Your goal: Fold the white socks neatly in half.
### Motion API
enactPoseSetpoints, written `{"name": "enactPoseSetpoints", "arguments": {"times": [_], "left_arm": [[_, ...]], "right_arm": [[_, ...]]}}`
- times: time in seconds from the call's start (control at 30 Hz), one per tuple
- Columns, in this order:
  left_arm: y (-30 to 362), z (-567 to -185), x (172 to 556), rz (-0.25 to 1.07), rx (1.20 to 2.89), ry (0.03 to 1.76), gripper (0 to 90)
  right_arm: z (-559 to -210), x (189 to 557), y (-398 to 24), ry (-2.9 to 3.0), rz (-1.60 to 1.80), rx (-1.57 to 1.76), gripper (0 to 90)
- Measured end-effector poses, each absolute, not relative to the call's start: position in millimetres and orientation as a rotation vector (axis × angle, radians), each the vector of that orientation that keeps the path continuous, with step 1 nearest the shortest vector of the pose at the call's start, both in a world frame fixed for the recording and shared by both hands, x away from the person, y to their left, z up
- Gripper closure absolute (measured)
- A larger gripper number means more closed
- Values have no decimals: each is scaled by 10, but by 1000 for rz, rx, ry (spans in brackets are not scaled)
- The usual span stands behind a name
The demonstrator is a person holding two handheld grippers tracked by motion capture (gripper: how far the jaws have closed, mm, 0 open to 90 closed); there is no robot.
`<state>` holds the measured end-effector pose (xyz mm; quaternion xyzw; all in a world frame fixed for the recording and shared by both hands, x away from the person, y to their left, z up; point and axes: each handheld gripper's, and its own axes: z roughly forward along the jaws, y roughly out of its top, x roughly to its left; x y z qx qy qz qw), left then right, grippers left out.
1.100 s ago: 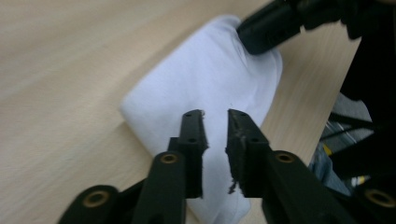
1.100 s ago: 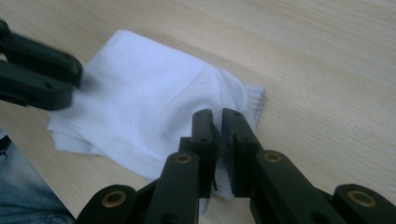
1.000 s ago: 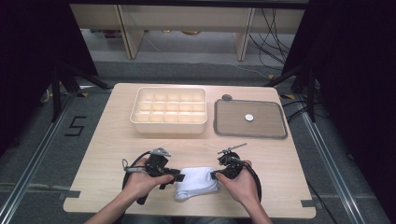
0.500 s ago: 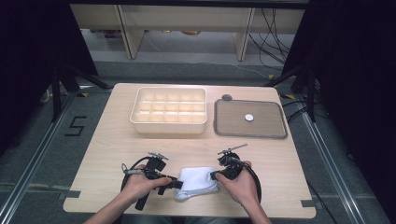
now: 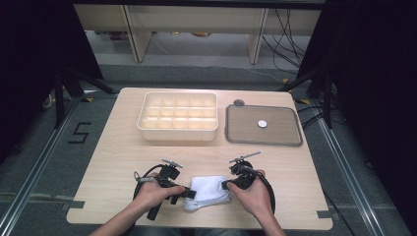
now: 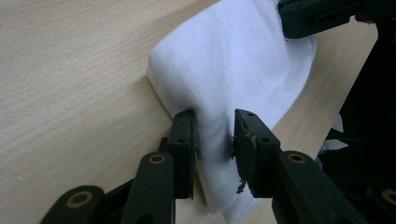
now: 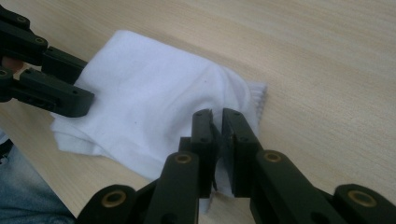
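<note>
White folded cloth (image 5: 209, 191) lies on the table (image 5: 113, 152), near its front edge, well short of the compartment box (image 5: 178, 116). Left tool (image 6: 214, 135) at the cloth's left end: jaws have just been closing, a raised fold of cloth between them, both pads touching the fabric. Right tool (image 7: 217, 140) at the cloth's right end: jaws nearly together, clamped on a thin pinch of the cloth's edge. Grey tray (image 5: 241, 135) sits right of the box, a small white disc (image 5: 262, 124) in it.
</note>
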<state>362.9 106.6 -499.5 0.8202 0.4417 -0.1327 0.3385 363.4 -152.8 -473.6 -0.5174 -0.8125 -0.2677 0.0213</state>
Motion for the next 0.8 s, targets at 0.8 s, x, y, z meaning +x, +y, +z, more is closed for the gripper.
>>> {"name": "enactPoseSetpoints", "arguments": {"times": [0.8], "left_arm": [[1115, -4808, 3722, -351, 2058, 1105, 833]], "right_arm": [[-4742, 3633, -1503, -2519, -829, -1605, 838]]}}
